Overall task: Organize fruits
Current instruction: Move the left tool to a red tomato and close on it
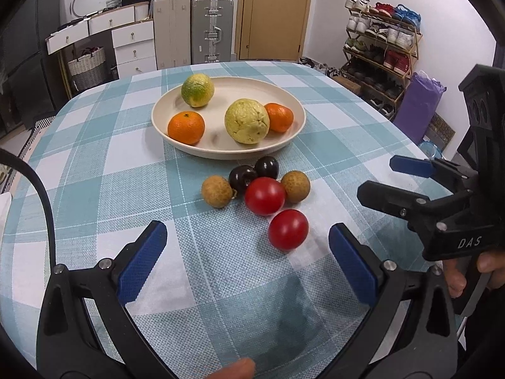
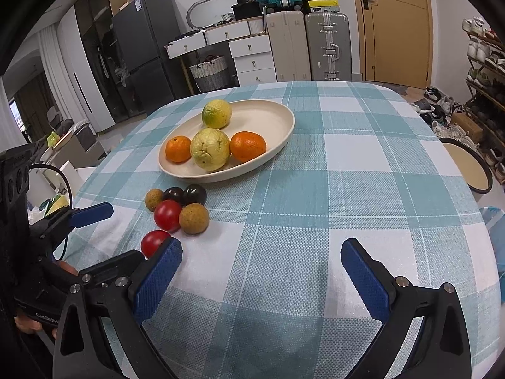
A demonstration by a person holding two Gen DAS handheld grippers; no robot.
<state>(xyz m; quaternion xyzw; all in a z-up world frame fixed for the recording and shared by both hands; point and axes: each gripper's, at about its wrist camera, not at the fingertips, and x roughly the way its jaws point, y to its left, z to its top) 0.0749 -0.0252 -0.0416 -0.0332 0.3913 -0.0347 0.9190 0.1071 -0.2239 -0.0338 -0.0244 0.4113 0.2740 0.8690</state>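
Left wrist view: the left claw is spread wide above bare checked counter, nothing held. Small fruits are clustered just before the plate. The right claw is likewise spread; one tomato is partly hidden behind its finger.

My counter is covered in a woven checked cloth, matt and coarse-grained. The plate near its far edge looks like smooth, satin cream plastic or ceramic; I cannot tell which. On it the oranges show a pebbled, faintly shiny peel, and the pale guava is dull and lumpy. On the cloth, the tomatoes and dark plums are glossy and smooth, the longans rough and matt. My left gripper has matt black plastic arms, knurled blue pads and bright metal screws.
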